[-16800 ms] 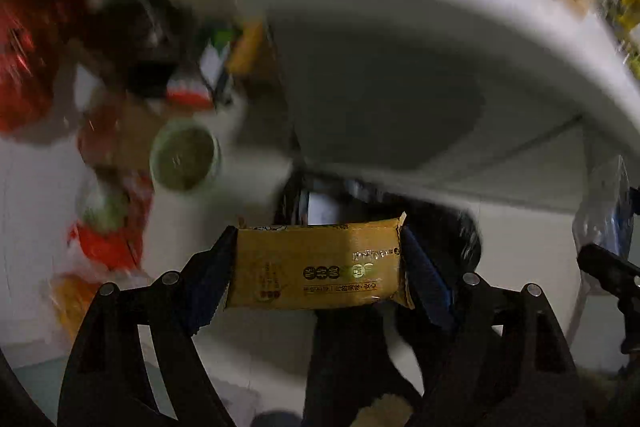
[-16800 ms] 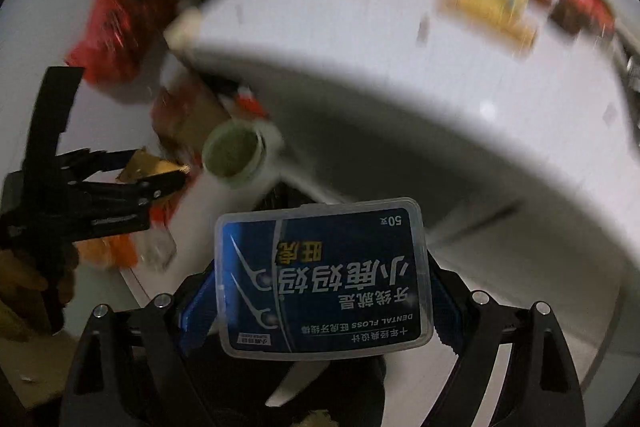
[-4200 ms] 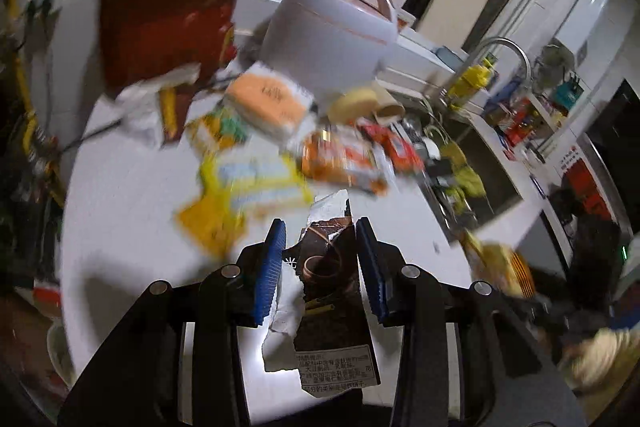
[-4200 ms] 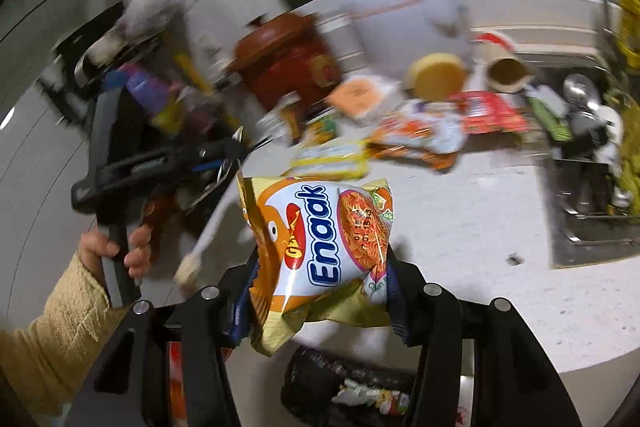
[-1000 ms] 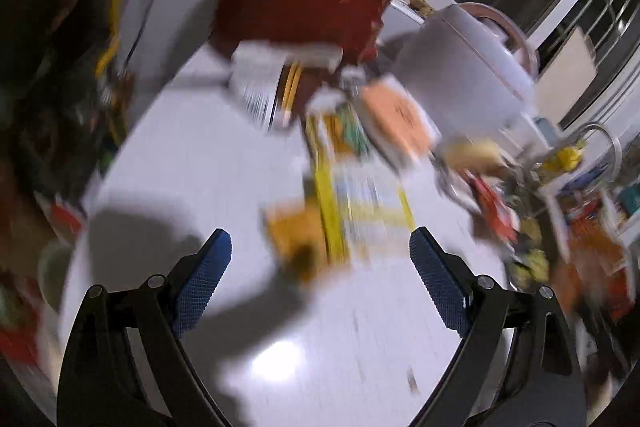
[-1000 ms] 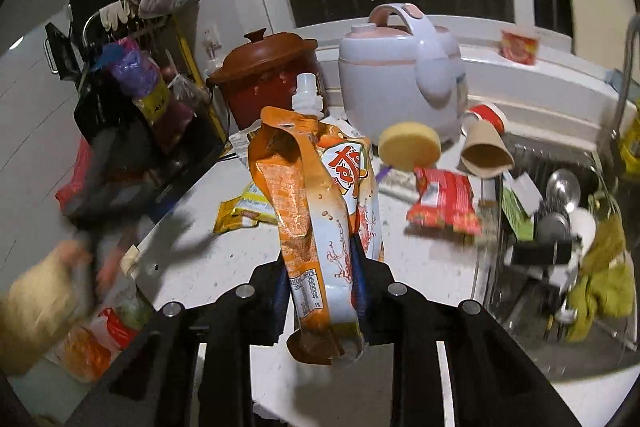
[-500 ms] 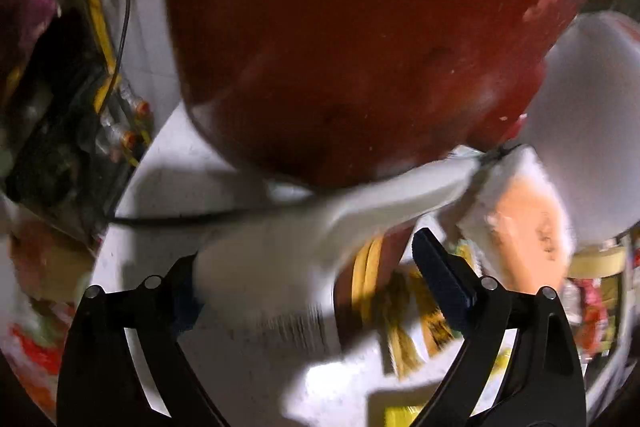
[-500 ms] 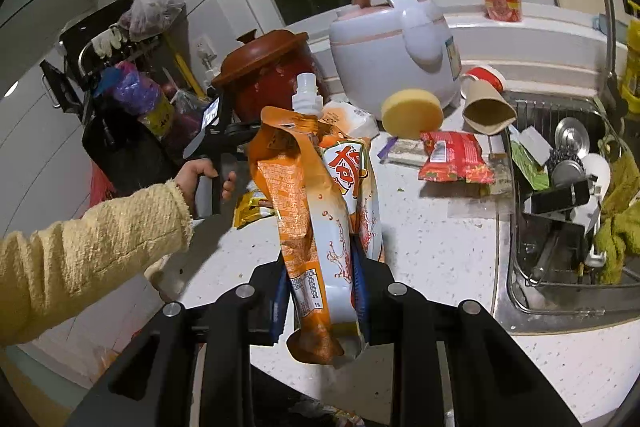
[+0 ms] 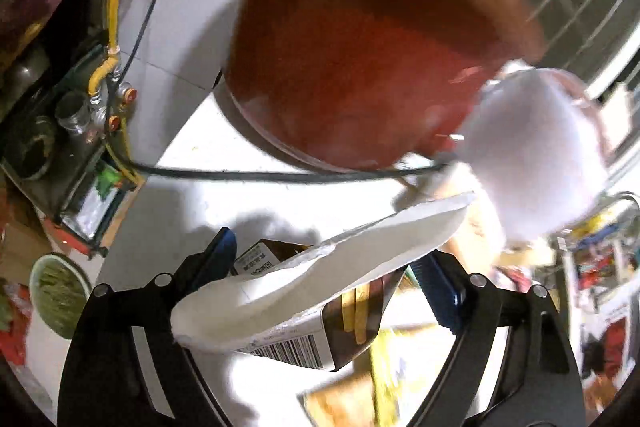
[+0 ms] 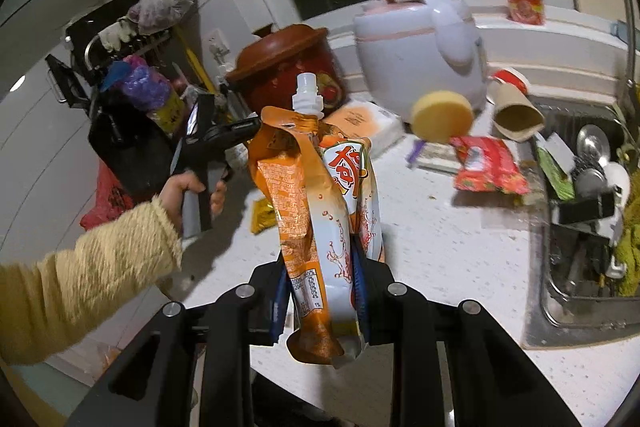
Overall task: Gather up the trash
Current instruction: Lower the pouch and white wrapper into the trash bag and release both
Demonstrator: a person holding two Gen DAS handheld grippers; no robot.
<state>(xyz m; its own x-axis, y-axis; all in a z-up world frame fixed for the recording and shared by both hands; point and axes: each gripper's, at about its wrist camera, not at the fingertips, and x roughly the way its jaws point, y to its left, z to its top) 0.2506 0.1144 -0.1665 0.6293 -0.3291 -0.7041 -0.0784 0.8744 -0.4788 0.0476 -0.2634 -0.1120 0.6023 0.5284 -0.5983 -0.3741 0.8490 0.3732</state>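
Left gripper (image 9: 324,279): your jaws stand wide and have just been closing in a little. The torn white carton (image 9: 316,279) lies between them, but the blue pads do not yet press on it.

Carton, where: it sits on the white desk (image 9: 192,203) near the back-left corner, just in front of the brown clay pot (image 9: 360,39), with a black cable (image 9: 248,173) running across the desk between pot and carton.

Carton, long axis: it runs roughly from one pad to the other, tilted up toward the right pad, so you would be squeezing it end to end. That looks to me like the awkward way to take it.

Carton, looks: a flattened box, white inner flap curled upward, a brown printed panel and a barcode below. It probably crushes easily.

Nearer hand: your left hand (image 10: 192,193) is the one at the pot. The right is well back from it.

Right gripper (image 10: 320,291): your jaws are clamped on an orange spouted drink pouch (image 10: 316,203), held upright above the front edge of the desk, its white spout on top.

Risk: the cable lies close behind the carton, so a deeper reach may snag it.
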